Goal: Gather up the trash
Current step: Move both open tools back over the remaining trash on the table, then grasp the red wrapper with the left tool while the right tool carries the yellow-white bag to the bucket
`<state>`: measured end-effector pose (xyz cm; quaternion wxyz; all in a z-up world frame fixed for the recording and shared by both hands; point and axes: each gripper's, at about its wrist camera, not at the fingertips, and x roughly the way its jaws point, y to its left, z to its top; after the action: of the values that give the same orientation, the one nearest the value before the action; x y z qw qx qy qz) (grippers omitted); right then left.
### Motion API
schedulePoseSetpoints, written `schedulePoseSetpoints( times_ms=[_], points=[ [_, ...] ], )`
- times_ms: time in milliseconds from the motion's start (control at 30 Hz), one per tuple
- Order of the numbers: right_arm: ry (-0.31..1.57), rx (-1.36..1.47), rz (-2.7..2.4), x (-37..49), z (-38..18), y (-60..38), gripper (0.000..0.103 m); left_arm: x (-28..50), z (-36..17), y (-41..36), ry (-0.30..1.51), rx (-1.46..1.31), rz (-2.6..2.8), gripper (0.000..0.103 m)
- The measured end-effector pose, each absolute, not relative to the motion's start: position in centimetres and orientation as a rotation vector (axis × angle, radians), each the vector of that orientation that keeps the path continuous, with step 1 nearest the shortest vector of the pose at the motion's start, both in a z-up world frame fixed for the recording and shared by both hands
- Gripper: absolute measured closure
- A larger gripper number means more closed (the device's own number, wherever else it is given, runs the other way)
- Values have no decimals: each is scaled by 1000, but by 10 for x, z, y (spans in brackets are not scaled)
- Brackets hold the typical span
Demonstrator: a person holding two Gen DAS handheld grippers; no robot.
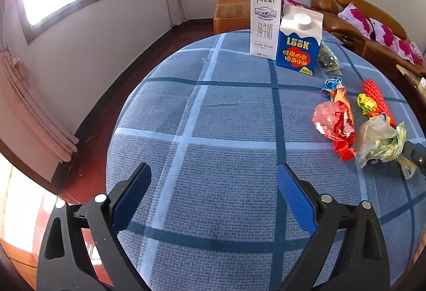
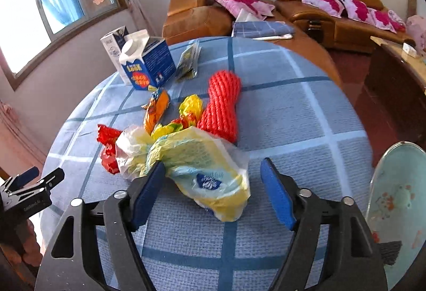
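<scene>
A crumpled yellow and white plastic bag (image 2: 207, 171) lies on the blue checked tablecloth (image 2: 293, 115). My right gripper (image 2: 213, 176) is open, its jaws either side of the bag's near end. Behind the bag lie a red wrapper (image 2: 107, 144), an orange wrapper (image 2: 157, 109) and a yellow wrapper (image 2: 190, 109). My left gripper (image 1: 213, 179) is open and empty over bare cloth, left of the pile. In the left wrist view the bag (image 1: 380, 141), the red wrapper (image 1: 338, 125) and the yellow wrapper (image 1: 366, 103) lie at the right.
A white milk carton (image 1: 263, 24) and a blue LOOK carton (image 1: 298, 45) stand at the table's far side, with a clear packet (image 2: 189, 61) beside them. A coil of red rope (image 2: 222, 104) lies by the trash. A pale green plate (image 2: 399, 200) is at the right edge.
</scene>
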<state>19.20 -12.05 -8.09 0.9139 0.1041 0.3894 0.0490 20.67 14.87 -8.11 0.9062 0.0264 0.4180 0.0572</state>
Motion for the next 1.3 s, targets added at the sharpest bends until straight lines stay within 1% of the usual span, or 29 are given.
schedulePoseSetpoints(
  times_ms=[33, 100, 167, 200, 233, 367, 567, 800, 1000, 1100, 1200, 1233, 1300],
  points=[
    [805, 208, 110, 192, -81, -119, 44, 207, -82, 149, 866, 54, 118, 11],
    [804, 188, 106, 190, -81, -117, 53, 208, -83, 149, 870, 51, 120, 11],
    [809, 182, 121, 189, -82, -115, 57, 209, -83, 148, 871, 48, 118, 11],
    [806, 177, 120, 187, -82, -115, 62, 209, -82, 147, 871, 47, 117, 11],
    [808, 173, 118, 187, -83, -115, 73, 209, -82, 146, 872, 48, 115, 11],
    [803, 161, 139, 180, -81, -114, 75, 207, -80, 142, 872, 48, 108, 11],
    [733, 190, 158, 150, -56, -127, 76, 207, -72, 132, 847, 68, 92, 11],
    [614, 265, -21, 120, -27, -183, 75, 220, -63, 96, 812, 112, 26, 11],
    [589, 305, -153, 104, -27, -223, 75, 247, -62, 57, 801, 96, -40, 11],
    [594, 321, -191, 95, -32, -236, 75, 258, -72, 38, 816, 120, -43, 14],
    [603, 328, -208, 88, -37, -243, 75, 268, -86, 25, 850, 149, -36, 27],
    [606, 329, -210, 87, -38, -244, 75, 270, -90, 23, 863, 151, -34, 30],
    [613, 334, -215, 84, -40, -245, 75, 272, -96, 20, 885, 142, -42, 32]
  ],
)
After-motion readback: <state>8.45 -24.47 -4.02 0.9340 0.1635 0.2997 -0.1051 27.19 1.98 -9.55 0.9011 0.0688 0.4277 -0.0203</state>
